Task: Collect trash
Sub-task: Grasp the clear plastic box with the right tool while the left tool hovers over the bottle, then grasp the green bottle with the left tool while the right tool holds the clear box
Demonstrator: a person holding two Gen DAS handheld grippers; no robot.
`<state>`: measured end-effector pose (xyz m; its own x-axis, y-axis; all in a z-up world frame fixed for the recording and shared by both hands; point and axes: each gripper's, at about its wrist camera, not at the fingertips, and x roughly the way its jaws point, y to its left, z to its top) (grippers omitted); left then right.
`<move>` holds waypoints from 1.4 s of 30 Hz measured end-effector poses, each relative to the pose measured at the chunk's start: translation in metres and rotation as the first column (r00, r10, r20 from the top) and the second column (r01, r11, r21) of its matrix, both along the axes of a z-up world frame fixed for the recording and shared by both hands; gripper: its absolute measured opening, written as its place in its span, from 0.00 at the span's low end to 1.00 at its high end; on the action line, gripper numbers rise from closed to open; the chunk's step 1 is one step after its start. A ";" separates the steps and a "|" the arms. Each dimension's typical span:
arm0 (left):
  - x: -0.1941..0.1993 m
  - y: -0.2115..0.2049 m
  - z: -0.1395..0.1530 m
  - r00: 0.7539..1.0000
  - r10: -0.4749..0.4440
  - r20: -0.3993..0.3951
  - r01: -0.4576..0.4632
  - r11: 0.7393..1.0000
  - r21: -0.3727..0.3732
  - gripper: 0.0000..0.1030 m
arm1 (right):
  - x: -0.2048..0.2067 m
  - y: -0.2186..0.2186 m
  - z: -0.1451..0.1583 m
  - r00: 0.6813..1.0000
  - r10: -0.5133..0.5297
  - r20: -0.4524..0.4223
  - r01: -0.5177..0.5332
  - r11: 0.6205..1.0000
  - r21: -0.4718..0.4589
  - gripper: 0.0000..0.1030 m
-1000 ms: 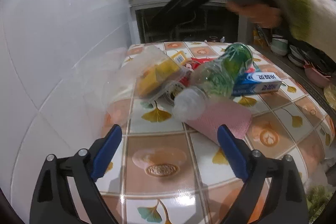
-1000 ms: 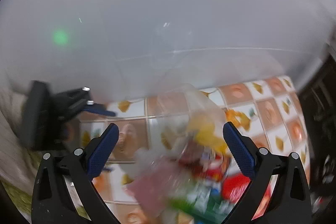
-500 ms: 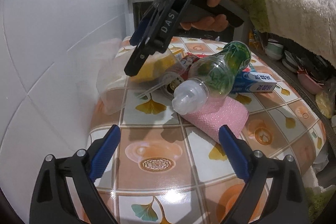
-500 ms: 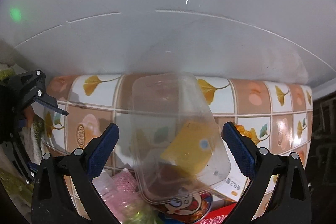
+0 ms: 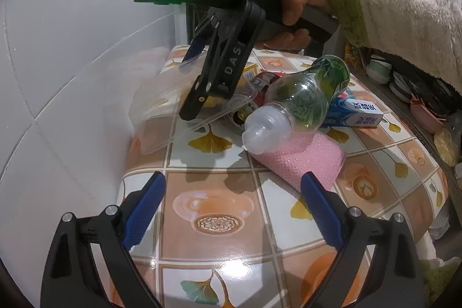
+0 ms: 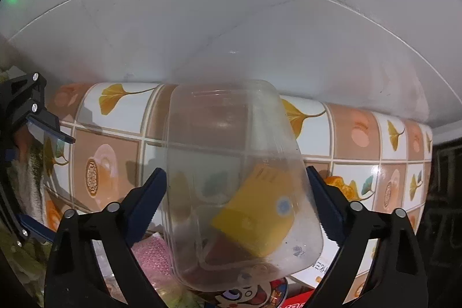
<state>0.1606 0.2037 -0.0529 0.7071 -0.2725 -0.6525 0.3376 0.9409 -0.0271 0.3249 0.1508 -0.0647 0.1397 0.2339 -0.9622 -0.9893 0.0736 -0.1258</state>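
A clear plastic container (image 6: 231, 163) lies tilted on the trash pile by the wall, with a yellow packet (image 6: 260, 215) showing through it. My right gripper (image 6: 235, 186) points steeply down and straddles it. Its jaws are closing, and the blue pads stand just outside the container's sides. In the left wrist view the right gripper (image 5: 193, 82) reaches down over the container (image 5: 161, 111). A plastic bottle with green bits (image 5: 297, 103), a pink foam piece (image 5: 303, 160) and a blue box (image 5: 358, 110) lie beside it. My left gripper (image 5: 232, 198) hovers open over the tablecloth with nothing between its fingers.
A white tiled wall (image 5: 72, 77) runs along the table's left edge. The tiled-pattern tablecloth (image 5: 219, 244) covers the table. A person's hand in a fluffy sleeve (image 5: 404, 25) holds the right gripper. Bowls (image 5: 381, 71) are stacked on a shelf at the right.
The right gripper came down over the pile and now straddles the clear container. Its fingers have drawn in slightly. The left gripper has barely moved.
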 end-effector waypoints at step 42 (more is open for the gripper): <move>0.003 -0.021 0.039 0.995 -0.066 0.071 0.078 0.979 -0.189 0.89 | -0.136 -0.335 0.099 0.729 -0.671 -0.133 0.621 0.567 0.541 0.79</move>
<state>0.1632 0.1830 -0.0138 0.7194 -0.4397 -0.5377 0.4114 0.8935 -0.1803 0.1893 -0.1845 0.0340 0.5236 0.4980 -0.6913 -0.6397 0.7657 0.0671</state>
